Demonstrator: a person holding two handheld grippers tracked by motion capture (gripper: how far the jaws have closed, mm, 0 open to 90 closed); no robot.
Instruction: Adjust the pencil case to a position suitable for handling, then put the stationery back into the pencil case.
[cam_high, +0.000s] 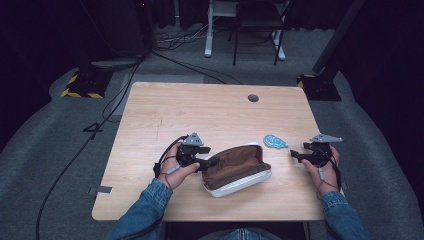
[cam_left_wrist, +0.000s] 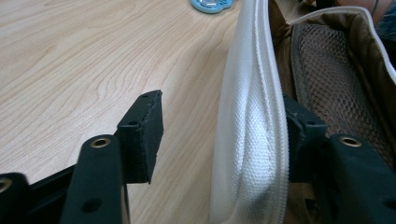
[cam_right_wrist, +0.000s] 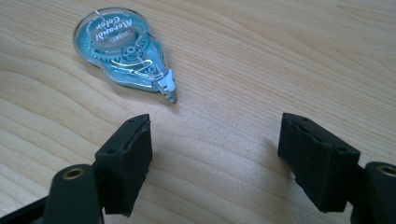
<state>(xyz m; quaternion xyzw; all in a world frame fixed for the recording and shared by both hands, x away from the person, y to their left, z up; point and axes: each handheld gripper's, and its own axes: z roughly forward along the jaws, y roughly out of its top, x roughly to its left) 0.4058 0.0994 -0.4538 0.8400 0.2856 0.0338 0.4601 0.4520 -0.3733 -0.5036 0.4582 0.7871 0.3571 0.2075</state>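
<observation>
With our left gripper (cam_left_wrist: 219, 135) open astride the pencil case's (cam_high: 237, 169) white wall, we hold clear. Our right gripper (cam_right_wrist: 215, 154), fingers apart and empty, should straddle the correction tape (cam_right_wrist: 123, 49) squarely on the table (cam_high: 210, 112).

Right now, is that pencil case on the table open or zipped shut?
Open. The pencil case gapes, showing its brown lining and a mesh pocket inside; its white edge stands between the left fingers.
</observation>
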